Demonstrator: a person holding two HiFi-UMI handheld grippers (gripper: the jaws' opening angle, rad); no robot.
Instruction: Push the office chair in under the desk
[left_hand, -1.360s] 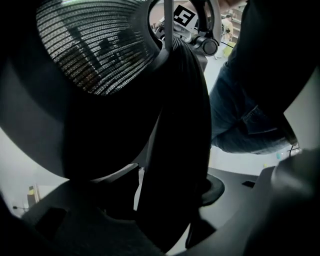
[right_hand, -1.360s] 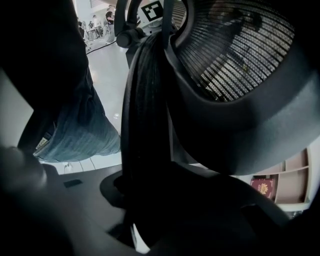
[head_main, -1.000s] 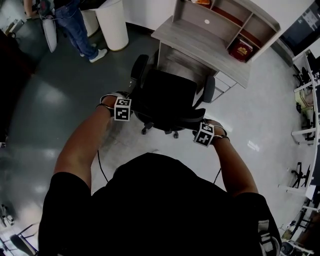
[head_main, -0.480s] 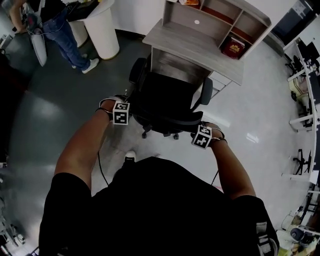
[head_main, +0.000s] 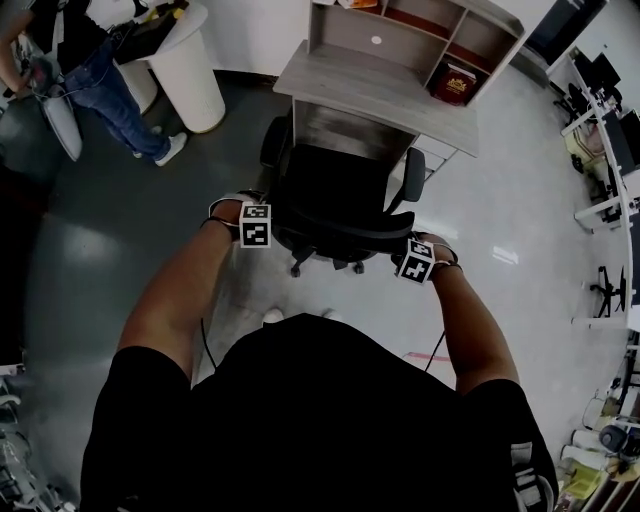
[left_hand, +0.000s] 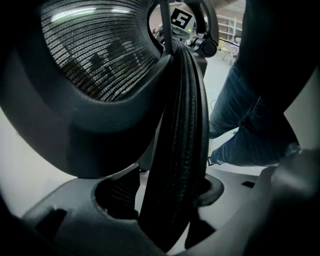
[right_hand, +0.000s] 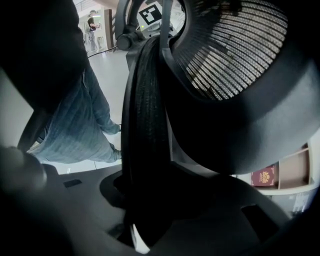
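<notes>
An office, with desk (head_main: 372, 88) and office chair (head_main: 335, 195).

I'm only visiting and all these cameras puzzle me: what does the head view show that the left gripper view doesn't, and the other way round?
Only the head view shows the desk ahead of the chair and the red book on its shelf. Only the left gripper view shows the left claw clamped on the backrest rim, with the mesh close up. Both show the chair and the right claw.
</notes>
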